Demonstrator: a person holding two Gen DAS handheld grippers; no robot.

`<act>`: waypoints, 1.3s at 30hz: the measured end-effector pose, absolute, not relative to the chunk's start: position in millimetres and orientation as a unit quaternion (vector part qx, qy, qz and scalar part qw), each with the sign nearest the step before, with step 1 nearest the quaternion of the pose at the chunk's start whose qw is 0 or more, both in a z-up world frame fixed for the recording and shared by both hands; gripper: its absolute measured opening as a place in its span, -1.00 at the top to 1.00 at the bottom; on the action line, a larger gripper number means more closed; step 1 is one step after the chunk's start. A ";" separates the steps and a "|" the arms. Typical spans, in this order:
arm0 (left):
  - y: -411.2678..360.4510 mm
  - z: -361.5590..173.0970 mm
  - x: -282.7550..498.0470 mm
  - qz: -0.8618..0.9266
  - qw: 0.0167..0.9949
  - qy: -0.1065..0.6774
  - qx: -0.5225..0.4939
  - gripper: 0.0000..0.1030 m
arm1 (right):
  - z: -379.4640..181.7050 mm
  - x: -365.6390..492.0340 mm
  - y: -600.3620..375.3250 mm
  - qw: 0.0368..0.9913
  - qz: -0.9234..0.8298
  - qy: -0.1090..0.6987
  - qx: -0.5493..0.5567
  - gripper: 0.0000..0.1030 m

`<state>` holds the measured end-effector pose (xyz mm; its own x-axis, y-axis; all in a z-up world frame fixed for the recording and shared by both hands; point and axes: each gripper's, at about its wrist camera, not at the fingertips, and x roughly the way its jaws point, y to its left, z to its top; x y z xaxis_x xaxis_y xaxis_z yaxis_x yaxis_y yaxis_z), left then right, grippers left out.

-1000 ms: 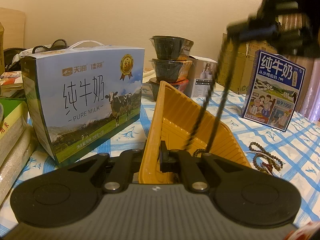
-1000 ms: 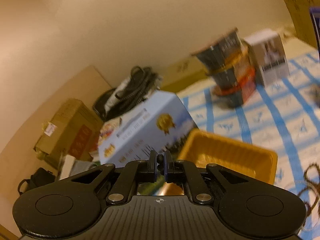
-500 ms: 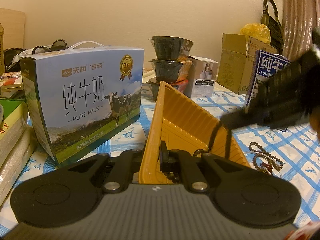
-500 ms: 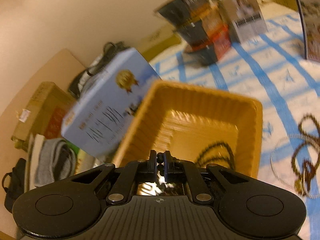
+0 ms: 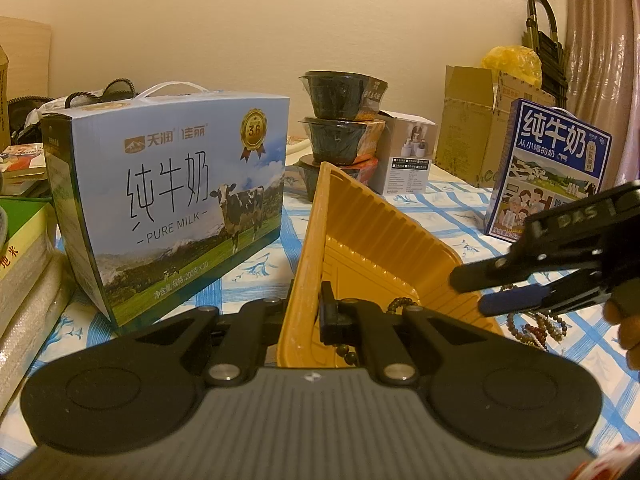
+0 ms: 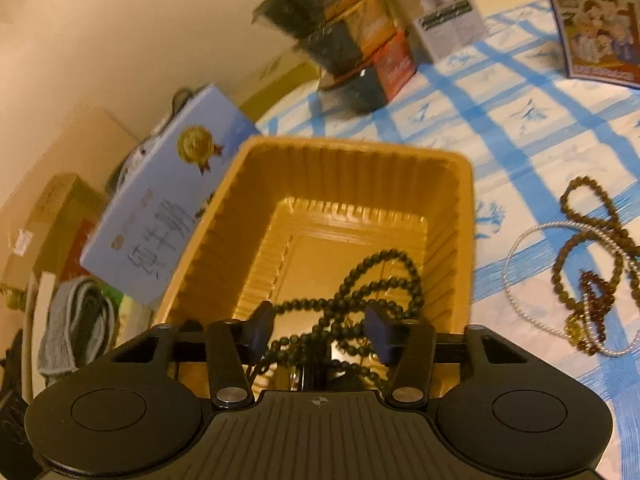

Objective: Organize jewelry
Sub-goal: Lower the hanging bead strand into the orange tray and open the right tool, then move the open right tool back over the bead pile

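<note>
A yellow ribbed plastic tray (image 6: 448,168) sits on the blue-checked cloth. My left gripper (image 5: 306,312) is shut on its near wall (image 5: 304,264) and holds it tilted up. A dark bead necklace (image 6: 380,280) lies coiled on the tray floor, and a few of its beads (image 5: 402,302) show in the left wrist view. My right gripper (image 6: 320,332) hovers over the tray with its jaws opening. The necklace lies below and between the fingers, and the pads do not press on it. From the left wrist view the right gripper (image 5: 480,290) reaches in from the right.
More jewelry lies on the cloth right of the tray: a brown bead string (image 6: 584,236), a silver chain (image 6: 516,276) and red beads (image 6: 596,292). A milk box (image 5: 172,196), stacked black bowls (image 5: 340,128), a small white box (image 5: 408,160) and a blue carton (image 5: 552,168) surround the tray.
My right gripper came down over the tray with the dark necklace hanging from it, then its jaws spread and the necklace dropped into the tray. The left gripper kept still.
</note>
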<state>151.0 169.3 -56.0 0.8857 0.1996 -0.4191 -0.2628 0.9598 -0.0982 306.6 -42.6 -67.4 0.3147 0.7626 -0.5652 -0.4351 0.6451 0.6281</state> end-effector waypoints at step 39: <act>166.2 -55.9 154.0 0.127 0.966 0.217 -0.058 0.88 | -109.5 247.7 -208.9 0.900 0.194 0.377 0.099 0.00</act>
<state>154.0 166.2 -55.9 0.8739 0.2205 -0.4333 -0.2707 0.9610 -0.0570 247.7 -208.9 -109.5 0.6404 0.4241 -0.6403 -0.2743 0.9050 0.3251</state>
